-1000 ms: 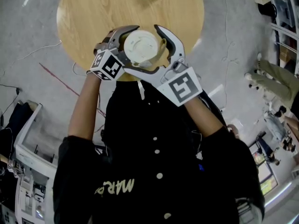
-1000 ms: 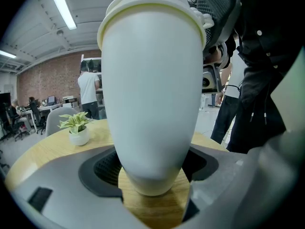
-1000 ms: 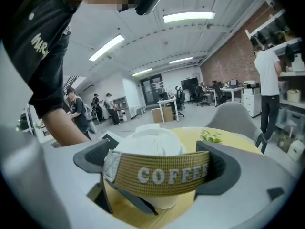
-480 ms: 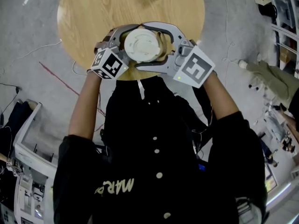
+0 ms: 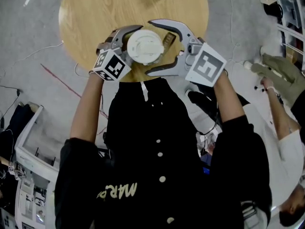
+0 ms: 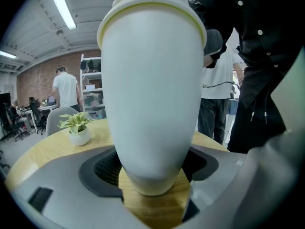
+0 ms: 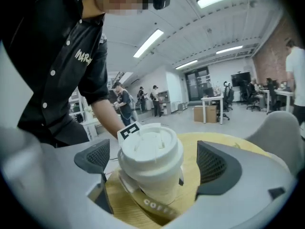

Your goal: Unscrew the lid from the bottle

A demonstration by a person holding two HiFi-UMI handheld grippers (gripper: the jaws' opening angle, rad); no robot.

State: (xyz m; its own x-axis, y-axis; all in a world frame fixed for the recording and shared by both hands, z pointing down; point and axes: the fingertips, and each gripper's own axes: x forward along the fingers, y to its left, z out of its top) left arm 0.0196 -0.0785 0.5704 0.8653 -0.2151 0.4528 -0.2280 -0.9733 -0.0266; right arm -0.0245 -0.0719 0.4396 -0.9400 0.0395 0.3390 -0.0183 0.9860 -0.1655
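Rolled over since a second ago, the right hand-held gripper (image 7: 155,168) has just been opening its jaws wide around the lid (image 5: 145,46) (pads clear of it), while the left hand-held gripper (image 6: 152,168) clamps the white bottle (image 6: 152,89) over the desk's (image 5: 90,8) near edge.

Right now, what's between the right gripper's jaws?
The round white plastic lid of the white bottle, untouched; the right gripper's jaws have just been opening. Right gripper view shows it.
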